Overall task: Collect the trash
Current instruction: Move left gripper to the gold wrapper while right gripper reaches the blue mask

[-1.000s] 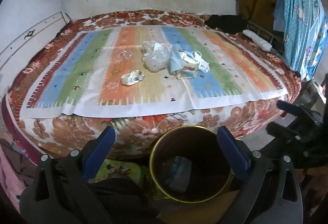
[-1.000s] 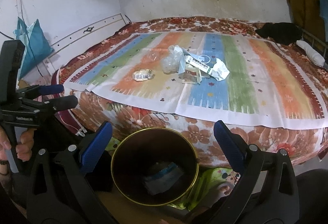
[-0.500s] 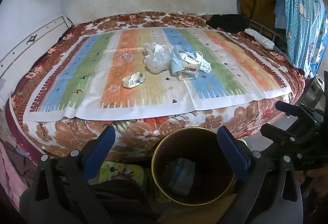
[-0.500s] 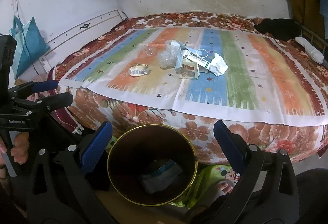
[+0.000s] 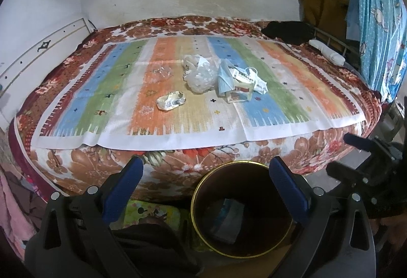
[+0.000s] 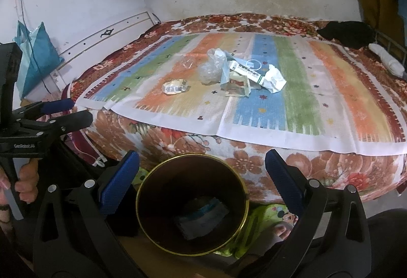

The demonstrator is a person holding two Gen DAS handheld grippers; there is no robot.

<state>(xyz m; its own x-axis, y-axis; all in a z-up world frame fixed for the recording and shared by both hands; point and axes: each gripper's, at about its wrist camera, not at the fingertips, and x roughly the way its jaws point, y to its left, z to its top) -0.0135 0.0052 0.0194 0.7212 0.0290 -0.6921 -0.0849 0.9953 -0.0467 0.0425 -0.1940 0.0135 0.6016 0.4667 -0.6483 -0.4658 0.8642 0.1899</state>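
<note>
Both tongs wide, empty | bin upright | carton long axis left-right

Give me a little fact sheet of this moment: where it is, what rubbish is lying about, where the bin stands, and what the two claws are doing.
Setting: bed under a striped cloth
Trash on cloth: crumpled wrapper, clear plastic bag, blue face mask, small carton, crumpled paper
Bin: gold-rimmed bin on the floor beside the bed, a packet already inside
Left claw: open, empty, above the bin
Right claw: open, empty, above the bin
</note>
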